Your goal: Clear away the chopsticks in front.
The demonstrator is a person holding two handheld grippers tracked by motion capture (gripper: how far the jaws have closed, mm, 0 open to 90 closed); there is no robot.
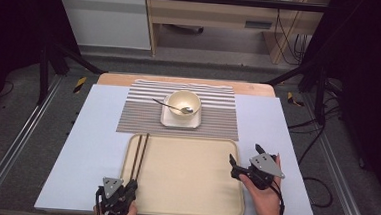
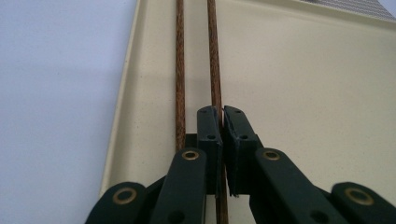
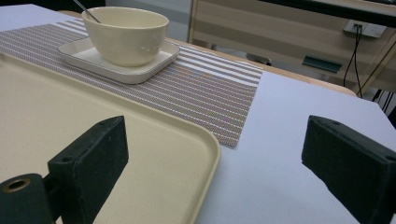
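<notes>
My left gripper sits at the near left corner of the cream tray; its jaws are closed together on one of the two wooden chopsticks. In the left gripper view the clamped stick runs between the jaw pads and away up the tray floor. The second chopstick lies just beside it, parallel, outside the jaws and close to the tray's left rim. Whether that second stick touches the outer face of the jaw I cannot tell from this angle.

In the high view both chopsticks lie lengthwise along the left edge of the tray, their far tips near its back rim.

My right gripper is held at the tray's right edge, jaws spread wide apart and holding nothing. In the right gripper view one jaw stands over the tray corner, the other over the pale table.

Beyond the tray, a striped placemat carries a square plate. On the plate stands a bowl with a spoon resting in it.
</notes>
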